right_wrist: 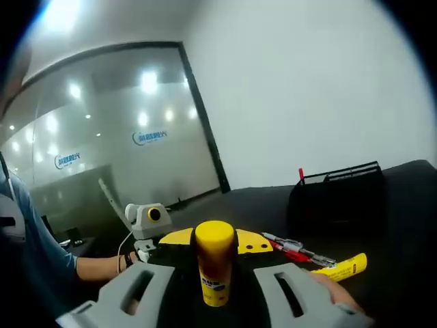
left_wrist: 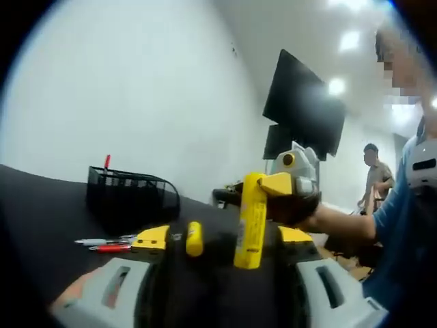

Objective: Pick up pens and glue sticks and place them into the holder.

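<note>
My right gripper [right_wrist: 216, 240] is shut on an upright yellow glue stick [right_wrist: 216, 263]. In the left gripper view that same glue stick [left_wrist: 251, 220] hangs in the right gripper [left_wrist: 273, 184], just above and between the wide-apart yellow tips of my open left gripper [left_wrist: 223, 237]. A second glue stick [left_wrist: 194, 238] lies on the black table, also seen in the right gripper view as a glue stick [right_wrist: 345, 268]. Several pens [left_wrist: 102, 244] [right_wrist: 297, 247] lie beside it. The black mesh holder [left_wrist: 130, 195] [right_wrist: 334, 195] stands behind them with a red pen [left_wrist: 107, 161] in it.
The black table [left_wrist: 41, 205] runs up to a white wall. A black monitor [left_wrist: 304, 102] hangs at the back, and a person [left_wrist: 375, 178] stands far off. A hand [right_wrist: 130, 260] holds the left gripper. A glass wall [right_wrist: 123, 143] lies behind.
</note>
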`<state>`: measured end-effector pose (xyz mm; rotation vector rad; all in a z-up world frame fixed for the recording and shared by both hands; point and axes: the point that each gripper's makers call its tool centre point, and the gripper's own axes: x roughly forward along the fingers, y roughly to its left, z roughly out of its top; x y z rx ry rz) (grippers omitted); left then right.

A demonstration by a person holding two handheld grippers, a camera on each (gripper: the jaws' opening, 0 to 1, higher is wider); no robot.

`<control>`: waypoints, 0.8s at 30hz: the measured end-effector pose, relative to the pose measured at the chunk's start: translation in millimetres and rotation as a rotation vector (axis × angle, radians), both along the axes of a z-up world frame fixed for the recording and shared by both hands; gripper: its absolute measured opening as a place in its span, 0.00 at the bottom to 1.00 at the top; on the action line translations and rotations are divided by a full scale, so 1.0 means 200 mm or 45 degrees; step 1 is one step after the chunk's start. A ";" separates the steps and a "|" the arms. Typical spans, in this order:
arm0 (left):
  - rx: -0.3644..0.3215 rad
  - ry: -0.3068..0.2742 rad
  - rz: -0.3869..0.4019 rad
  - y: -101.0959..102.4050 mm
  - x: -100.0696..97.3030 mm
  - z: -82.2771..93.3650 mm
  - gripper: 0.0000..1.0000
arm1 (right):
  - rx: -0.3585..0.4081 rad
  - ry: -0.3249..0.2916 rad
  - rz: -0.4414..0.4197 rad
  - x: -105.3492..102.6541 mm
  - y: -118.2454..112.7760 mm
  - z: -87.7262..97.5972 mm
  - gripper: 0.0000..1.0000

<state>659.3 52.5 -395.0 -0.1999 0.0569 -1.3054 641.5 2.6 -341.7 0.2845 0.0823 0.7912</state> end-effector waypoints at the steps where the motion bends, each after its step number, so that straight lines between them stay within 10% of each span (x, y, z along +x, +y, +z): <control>1: 0.016 -0.008 0.016 0.01 0.01 -0.01 0.67 | -0.008 -0.007 -0.007 -0.01 -0.01 0.01 0.18; 24: 0.046 0.006 0.146 0.18 0.11 -0.15 0.93 | -0.123 -0.061 -0.115 0.00 -0.16 0.11 0.18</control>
